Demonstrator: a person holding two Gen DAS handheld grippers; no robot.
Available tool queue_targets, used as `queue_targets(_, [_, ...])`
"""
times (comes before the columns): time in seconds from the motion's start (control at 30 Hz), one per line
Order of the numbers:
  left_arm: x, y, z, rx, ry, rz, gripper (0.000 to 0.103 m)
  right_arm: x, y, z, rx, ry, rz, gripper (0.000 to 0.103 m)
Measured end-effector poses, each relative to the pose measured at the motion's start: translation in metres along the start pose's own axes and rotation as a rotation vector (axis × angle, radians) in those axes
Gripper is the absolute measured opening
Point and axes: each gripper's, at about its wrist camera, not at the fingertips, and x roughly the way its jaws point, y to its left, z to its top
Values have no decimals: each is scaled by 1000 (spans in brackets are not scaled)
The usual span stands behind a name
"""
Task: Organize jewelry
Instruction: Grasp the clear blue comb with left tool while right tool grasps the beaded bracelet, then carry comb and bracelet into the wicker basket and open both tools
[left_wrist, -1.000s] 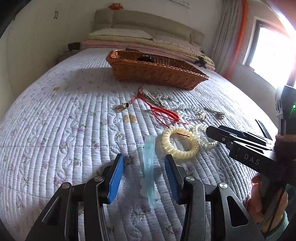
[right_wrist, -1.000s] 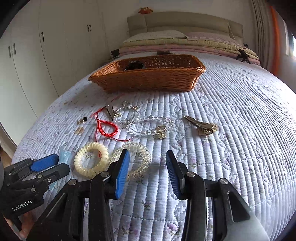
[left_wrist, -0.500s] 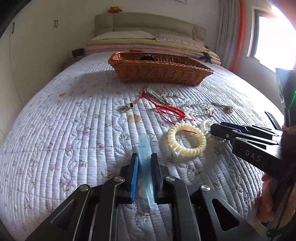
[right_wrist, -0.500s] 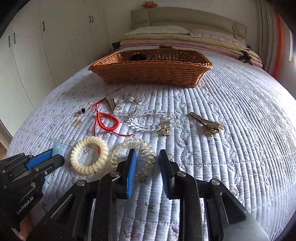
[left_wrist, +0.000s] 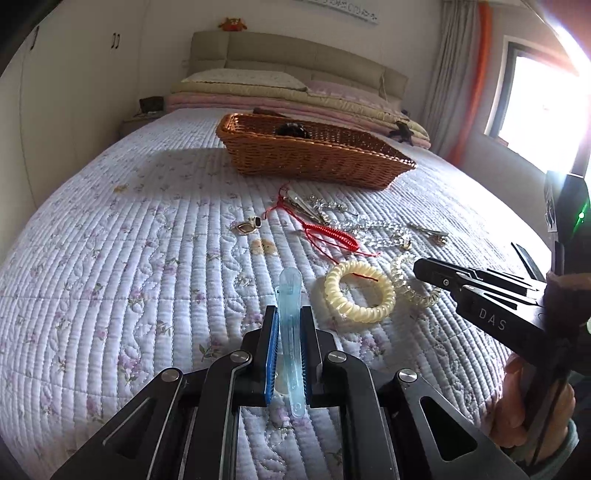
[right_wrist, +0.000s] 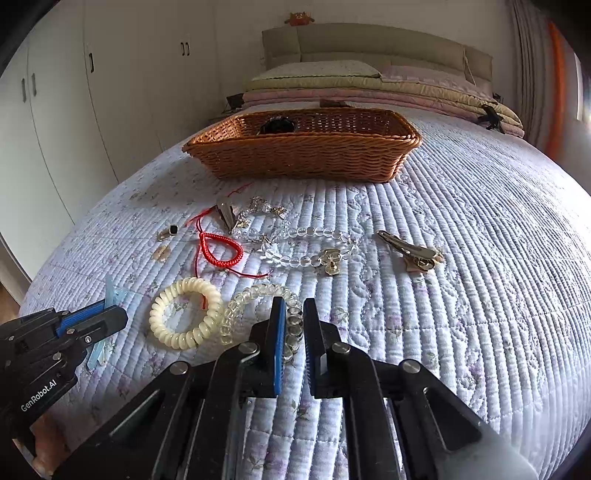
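My left gripper is shut on a pale blue hair clip, low over the quilt. My right gripper is shut on the near side of a clear coil bracelet, which lies beside a cream coil bracelet. The cream bracelet and the right gripper's fingers also show in the left wrist view. Further back lie a red cord bracelet, a clear bead bracelet, a metal hair clip and a small earring. A wicker basket stands beyond them.
The quilted bed cover carries everything. A dark item lies inside the basket. Folded bedding and pillows are stacked at the headboard. White wardrobes stand on the left, a bright window on the right.
Both grippers closed: the left shut on the blue hair clip, the right moved forward and shut on the clear coil bracelet.
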Motion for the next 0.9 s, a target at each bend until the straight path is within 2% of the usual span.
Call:
queue_targets(0.33, [-13,-2,9,-24,-45,-30,11,-15,-8,3,38,-57,29,11])
queue_targets(0.53, [-31,-7,39,-19,-105,-44,11,-30,-18,24,66,-93,52,11])
queue_targets(0.63, [-34,-8,66,-2,-121,-46,11,-39,-19,50,38,-127,45,11])
queue_targets(0.77, [-28,-9,122,17,-145,-43,11,-42,-24,96,6,-179,9,11])
queue_targets(0.9, [-1,-3,181,12,-150,-65,11,-26,-33,148,-16,-213,-44,11])
